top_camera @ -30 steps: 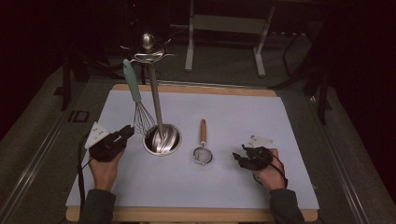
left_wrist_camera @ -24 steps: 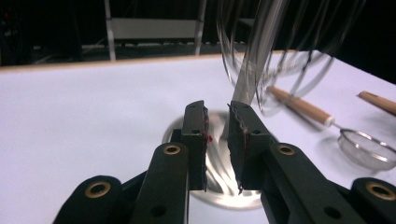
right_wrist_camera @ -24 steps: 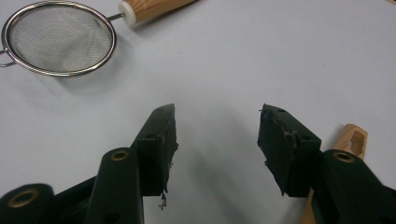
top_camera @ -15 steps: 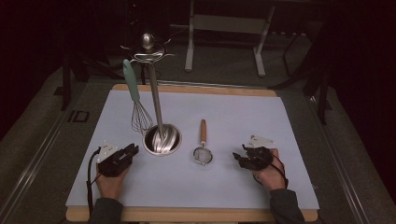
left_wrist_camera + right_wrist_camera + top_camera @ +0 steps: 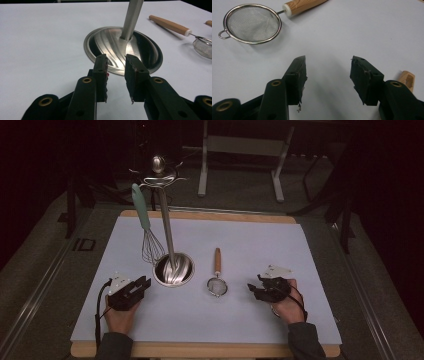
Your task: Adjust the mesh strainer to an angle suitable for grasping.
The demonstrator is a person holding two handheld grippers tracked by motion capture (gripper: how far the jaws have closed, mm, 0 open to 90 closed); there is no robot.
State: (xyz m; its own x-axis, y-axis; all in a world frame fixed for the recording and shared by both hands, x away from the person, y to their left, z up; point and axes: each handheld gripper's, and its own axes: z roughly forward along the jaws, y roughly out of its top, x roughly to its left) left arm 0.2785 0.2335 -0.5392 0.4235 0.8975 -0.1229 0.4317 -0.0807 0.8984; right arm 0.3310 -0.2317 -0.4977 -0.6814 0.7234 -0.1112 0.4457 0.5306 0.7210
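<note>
A steel utensil stand rises from a round dished base in the middle of the white mat. On its top hooks hangs a whisk with a teal handle. A small mesh strainer with a wooden handle lies right of the base, also seen as the strainer ahead of my right jaws. My left gripper rests low on the mat just left of the base. This left gripper is open, its jaws have just been opening, and nothing is between them. My right gripper lies right of the strainer, and the right gripper is open and empty.
The end of a wooden handle with a hole lies by the right jaw. The mat covers a wooden board whose edge shows at the front. Grey table surface and dark frame legs lie beyond.
My left hand has sunk to the mat and come a little toward the front edge, and its jaws stand wider apart. The right hand has kept still.
</note>
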